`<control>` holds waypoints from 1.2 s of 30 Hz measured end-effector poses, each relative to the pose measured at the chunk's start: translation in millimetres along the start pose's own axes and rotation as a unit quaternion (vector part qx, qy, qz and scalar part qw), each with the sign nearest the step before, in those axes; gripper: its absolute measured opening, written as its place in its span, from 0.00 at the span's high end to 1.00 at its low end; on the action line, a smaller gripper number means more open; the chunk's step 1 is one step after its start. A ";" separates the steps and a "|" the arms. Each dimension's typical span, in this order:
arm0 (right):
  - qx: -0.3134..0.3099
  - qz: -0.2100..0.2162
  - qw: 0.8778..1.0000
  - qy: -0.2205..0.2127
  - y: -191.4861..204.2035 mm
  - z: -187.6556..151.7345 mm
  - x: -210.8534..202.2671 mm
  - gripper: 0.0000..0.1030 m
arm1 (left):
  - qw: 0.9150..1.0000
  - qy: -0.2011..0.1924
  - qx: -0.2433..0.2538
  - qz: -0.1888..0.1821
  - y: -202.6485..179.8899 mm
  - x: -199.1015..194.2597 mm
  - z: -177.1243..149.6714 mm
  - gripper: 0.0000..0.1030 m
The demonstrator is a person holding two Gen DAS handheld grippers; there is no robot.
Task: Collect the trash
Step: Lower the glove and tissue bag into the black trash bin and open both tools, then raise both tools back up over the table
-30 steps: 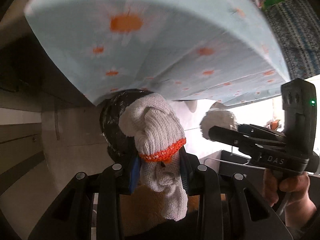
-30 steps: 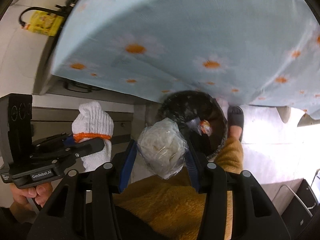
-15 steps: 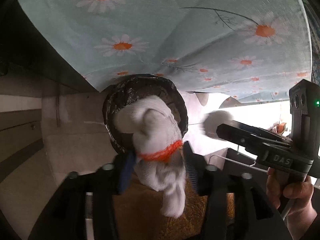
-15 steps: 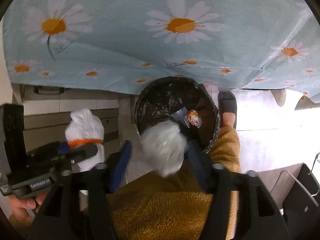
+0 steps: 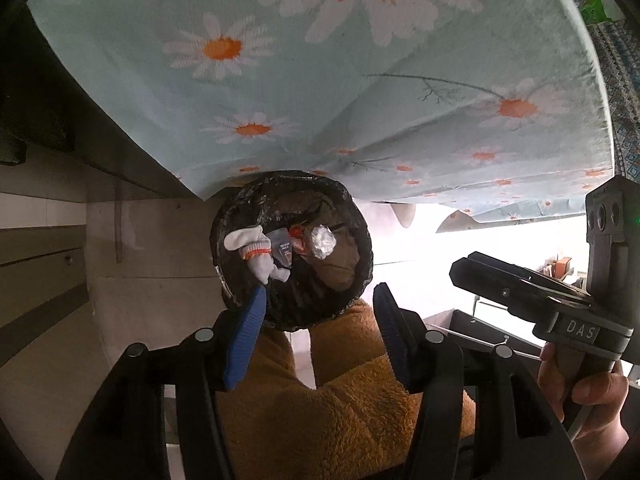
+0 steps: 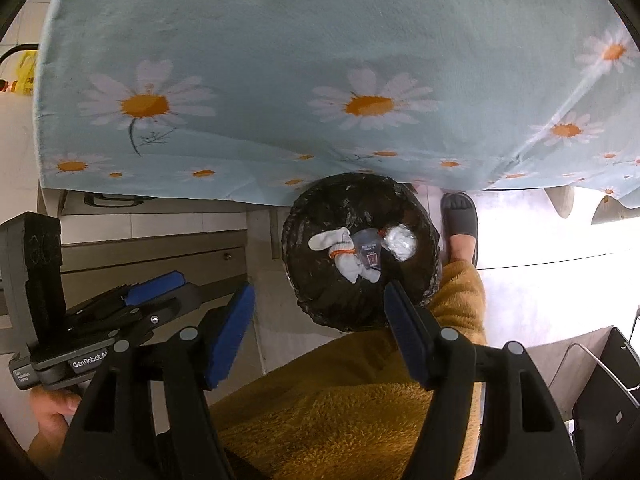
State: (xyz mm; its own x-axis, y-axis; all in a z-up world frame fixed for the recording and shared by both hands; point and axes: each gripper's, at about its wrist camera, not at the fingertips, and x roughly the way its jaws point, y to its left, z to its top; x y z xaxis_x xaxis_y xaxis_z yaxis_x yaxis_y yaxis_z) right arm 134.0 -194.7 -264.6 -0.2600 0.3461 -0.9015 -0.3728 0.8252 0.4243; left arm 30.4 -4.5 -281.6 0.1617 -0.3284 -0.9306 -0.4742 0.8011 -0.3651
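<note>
A round bin lined with a black bag (image 5: pixel 362 264) (image 6: pixel 344 308) stands on the floor below both grippers. Inside it lie a white knitted glove with an orange band (image 5: pixel 256 246) (image 6: pixel 340 250), a clear plastic wrapper (image 5: pixel 282 248) (image 6: pixel 370 250) and a clear bag of white stuff (image 5: pixel 322 240) (image 6: pixel 400 240). My left gripper (image 5: pixel 320 308) hangs open above the bin, nothing between its blue pads. My right gripper (image 6: pixel 320 304) is open and empty too. Each view shows the other gripper off to the side: the right (image 5: pixel 516 288), the left (image 6: pixel 160 292).
A light blue tablecloth with daisies (image 5: pixel 320 80) (image 6: pixel 320 80) overhangs the bin's far side. A person's orange fleece leg (image 6: pixel 360 400) and grey slipper (image 6: pixel 460 220) are beside the bin. Cabinet drawers (image 6: pixel 160 256) stand left; a dark crate (image 6: pixel 608 392) sits at the right.
Both grippers opened. The glove dropped from the left one and the clear bag from the right one into the bin. Both hands sank a little.
</note>
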 end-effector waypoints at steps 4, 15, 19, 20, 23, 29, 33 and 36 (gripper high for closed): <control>-0.006 0.002 1.000 -0.009 6.8 -1.3 -9.5 0.35 | 1.000 -0.010 -0.001 -0.005 -0.6 -9.4 -2.5 0.48; -0.048 0.006 0.996 -0.072 41.1 -11.6 -76.0 0.31 | 0.996 -0.076 0.028 -0.039 -20.5 -82.4 -14.6 0.48; -0.057 0.009 0.993 -0.103 54.0 -12.1 -108.6 0.31 | 0.992 -0.107 0.033 -0.052 -24.5 -110.8 -14.3 0.39; -0.062 0.008 0.992 -0.113 58.6 -10.3 -119.5 0.31 | 0.992 -0.113 0.035 -0.054 -26.1 -117.4 -13.5 0.39; -0.073 0.008 0.988 -0.137 67.4 -1.6 -142.5 0.29 | 0.988 -0.136 0.041 -0.057 -30.4 -136.7 -10.6 0.38; -0.101 0.006 0.979 -0.178 83.5 38.5 -173.4 0.14 | 0.983 -0.176 0.020 -0.054 -34.9 -164.3 -4.2 0.35; -0.108 0.034 0.978 -0.178 87.0 80.5 -179.2 0.14 | 0.980 -0.194 -0.001 -0.042 -41.7 -173.9 2.1 0.34; -0.110 0.050 0.977 -0.177 87.3 111.8 -180.6 0.14 | 0.978 -0.208 -0.020 -0.031 -44.5 -179.2 5.8 0.31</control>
State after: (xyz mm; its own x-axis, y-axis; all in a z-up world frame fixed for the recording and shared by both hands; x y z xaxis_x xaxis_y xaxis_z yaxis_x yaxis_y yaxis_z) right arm 248.0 -135.3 -74.3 0.0051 0.5857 -0.8105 -0.5533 0.6768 0.4856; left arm 27.6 21.6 -98.8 0.5242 -0.1367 -0.8405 -0.4855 0.7629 -0.4269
